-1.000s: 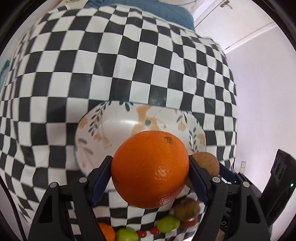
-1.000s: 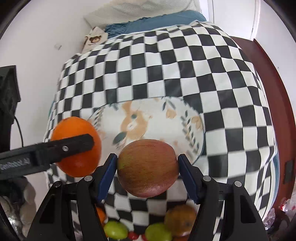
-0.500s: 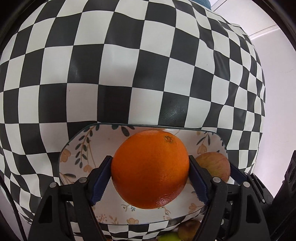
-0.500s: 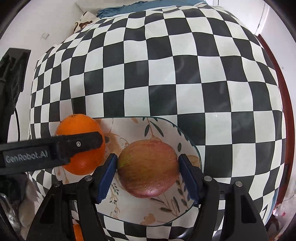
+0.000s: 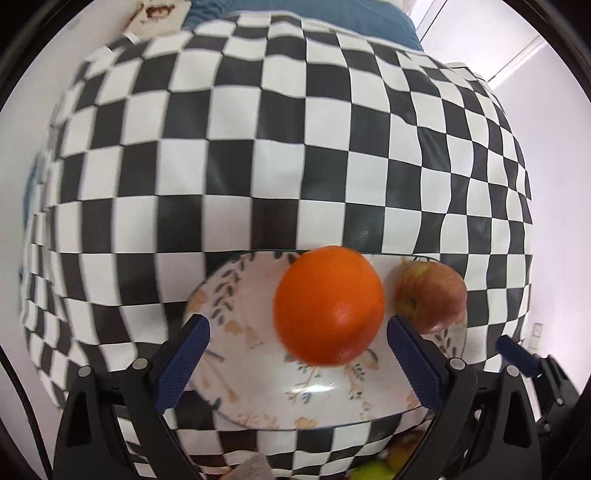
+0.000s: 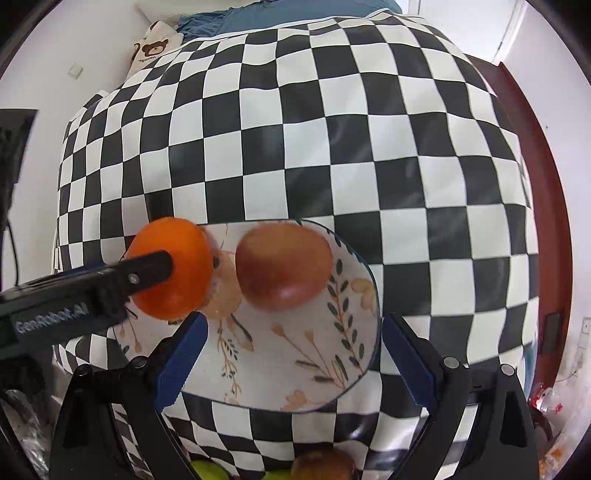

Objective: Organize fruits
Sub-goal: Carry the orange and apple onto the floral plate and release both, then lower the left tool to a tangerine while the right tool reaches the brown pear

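An orange [image 5: 328, 304] and a red apple [image 5: 430, 297] lie side by side in a floral plate [image 5: 258, 384] on the checkered tablecloth. My left gripper [image 5: 297, 360] is open with the orange just beyond its fingers. My right gripper [image 6: 291, 360] is open with the apple [image 6: 284, 266] just beyond it on the plate [image 6: 332, 362]. In the right wrist view the orange [image 6: 181, 269] sits left of the apple, partly behind the left gripper's black arm.
The checkered cloth [image 6: 332, 129] stretches far behind the plate. Other fruits, green and brown, lie near the front edge below the grippers [image 6: 321, 465]. A blue cushion [image 5: 295, 11] lies at the far end. White walls flank both sides.
Both grippers opened and let go: the orange and the apple now rest in the plate. Both grippers have drawn back a little from the fruits.
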A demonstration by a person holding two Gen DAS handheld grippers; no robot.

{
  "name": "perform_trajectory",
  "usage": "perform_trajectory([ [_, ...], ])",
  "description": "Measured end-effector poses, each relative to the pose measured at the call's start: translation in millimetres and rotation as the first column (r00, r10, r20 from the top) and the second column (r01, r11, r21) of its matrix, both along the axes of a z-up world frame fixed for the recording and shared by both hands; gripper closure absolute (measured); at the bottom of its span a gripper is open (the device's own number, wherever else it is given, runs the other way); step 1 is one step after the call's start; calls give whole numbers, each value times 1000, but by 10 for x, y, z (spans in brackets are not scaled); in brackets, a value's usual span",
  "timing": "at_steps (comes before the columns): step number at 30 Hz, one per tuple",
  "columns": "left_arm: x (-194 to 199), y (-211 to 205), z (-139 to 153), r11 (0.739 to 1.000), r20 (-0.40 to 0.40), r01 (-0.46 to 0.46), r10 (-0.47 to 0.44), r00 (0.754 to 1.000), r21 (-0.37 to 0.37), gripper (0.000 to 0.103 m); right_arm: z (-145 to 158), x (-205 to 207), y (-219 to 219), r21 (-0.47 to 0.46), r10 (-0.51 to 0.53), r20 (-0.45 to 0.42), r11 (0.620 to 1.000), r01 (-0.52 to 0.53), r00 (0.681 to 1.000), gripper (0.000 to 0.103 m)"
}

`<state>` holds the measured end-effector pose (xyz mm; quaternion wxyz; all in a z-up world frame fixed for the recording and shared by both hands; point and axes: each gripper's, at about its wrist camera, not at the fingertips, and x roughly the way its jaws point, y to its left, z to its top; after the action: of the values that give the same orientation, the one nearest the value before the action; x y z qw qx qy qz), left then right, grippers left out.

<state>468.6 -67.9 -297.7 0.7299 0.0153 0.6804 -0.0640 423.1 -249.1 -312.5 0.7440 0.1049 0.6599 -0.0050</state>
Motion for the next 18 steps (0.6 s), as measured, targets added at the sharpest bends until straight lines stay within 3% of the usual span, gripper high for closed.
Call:
perform_trajectory([
  [3,-249,58,218,998,70,19,-23,997,59,5,139,-177,-15,-31,-7,19,999,8,1000,6],
  [9,-821,228,483,996,151,11,-25,988,93,5,421,-647,27,-65,-4,65,998,9,998,6],
  [18,-1294,382,714,998,219,-27,16,976,48,5,888,-1102,208,-115,18,158,993,1,987,6],
])
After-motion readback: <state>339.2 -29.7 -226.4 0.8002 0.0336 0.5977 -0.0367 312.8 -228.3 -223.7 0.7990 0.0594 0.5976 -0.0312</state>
